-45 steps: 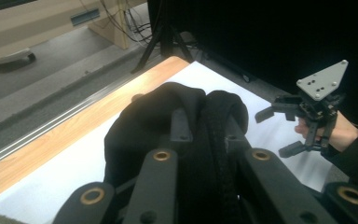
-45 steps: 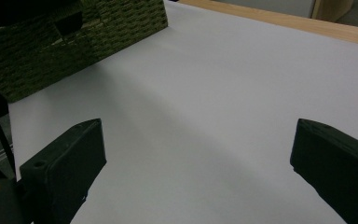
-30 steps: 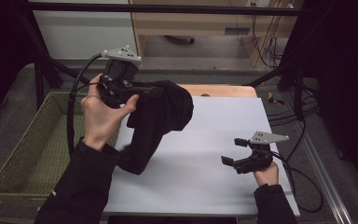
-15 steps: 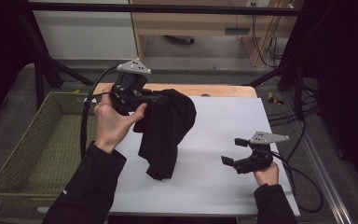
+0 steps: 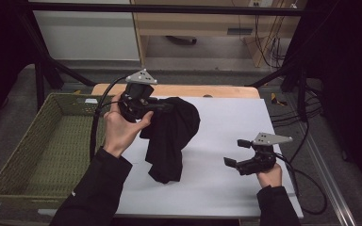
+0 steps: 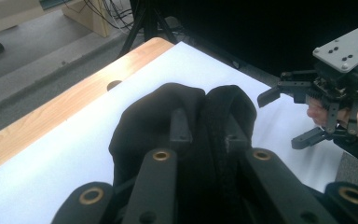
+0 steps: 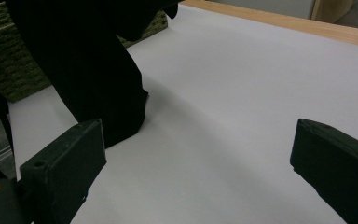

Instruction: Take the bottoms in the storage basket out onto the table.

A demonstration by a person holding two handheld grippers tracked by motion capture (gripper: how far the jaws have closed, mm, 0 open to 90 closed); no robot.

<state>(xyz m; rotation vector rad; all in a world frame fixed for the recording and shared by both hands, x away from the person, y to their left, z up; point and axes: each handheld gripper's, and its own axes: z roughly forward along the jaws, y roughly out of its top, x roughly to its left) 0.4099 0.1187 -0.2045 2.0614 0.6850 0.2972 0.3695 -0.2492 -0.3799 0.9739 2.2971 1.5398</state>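
Note:
A black cloth (image 5: 170,136) hangs from my left gripper (image 5: 166,107), which is shut on its upper part above the table's back left. The cloth's lower end rests bunched on the white table sheet (image 5: 226,117). In the left gripper view the cloth (image 6: 144,121) drapes over and between the jaws of my left gripper (image 6: 207,131). My right gripper (image 5: 235,152) is held low at the front right, open, with nothing in it and well apart from the cloth. In the right gripper view my right gripper (image 7: 200,163) has its jaws wide apart over bare sheet, with the cloth (image 7: 88,70) farther off.
A green woven basket (image 5: 42,141) stands just left of the table. A wooden strip (image 5: 193,91) runs along the table's far edge. The other hand's open gripper (image 6: 284,114) is seen in the left gripper view. Cables trail off to the right.
My left gripper has moved to the right over the table with the cloth, and the cloth's hanging end has swung right with it. The right gripper has stayed put.

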